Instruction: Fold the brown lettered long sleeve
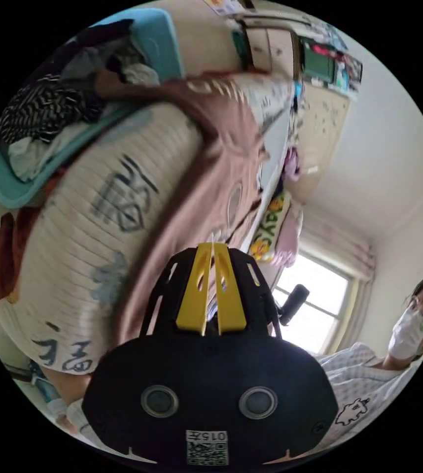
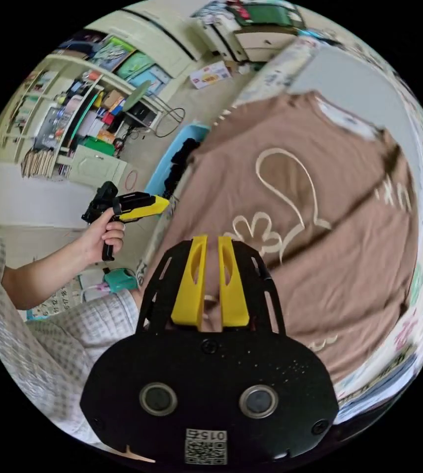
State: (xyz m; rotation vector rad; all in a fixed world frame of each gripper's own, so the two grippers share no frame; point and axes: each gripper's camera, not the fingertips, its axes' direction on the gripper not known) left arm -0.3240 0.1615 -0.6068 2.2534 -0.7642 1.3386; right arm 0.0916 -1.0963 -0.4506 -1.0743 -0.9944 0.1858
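Clothes [image 1: 49, 113] heaped in blue basket [image 1: 164, 42] beside brown shirt [image 2: 320, 207].

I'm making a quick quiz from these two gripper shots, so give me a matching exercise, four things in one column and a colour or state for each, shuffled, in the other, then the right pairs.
Things:
1. brown long sleeve
2. laundry basket
3. left tongs
4. window

Colour or state:
A. light blue, piled with clothes
B. bright with daylight
C. spread flat, cream line drawing facing up
D. yellow jaws nearly together, held up off the bed by the person's hand

Pairs: 1-C, 2-A, 3-D, 4-B
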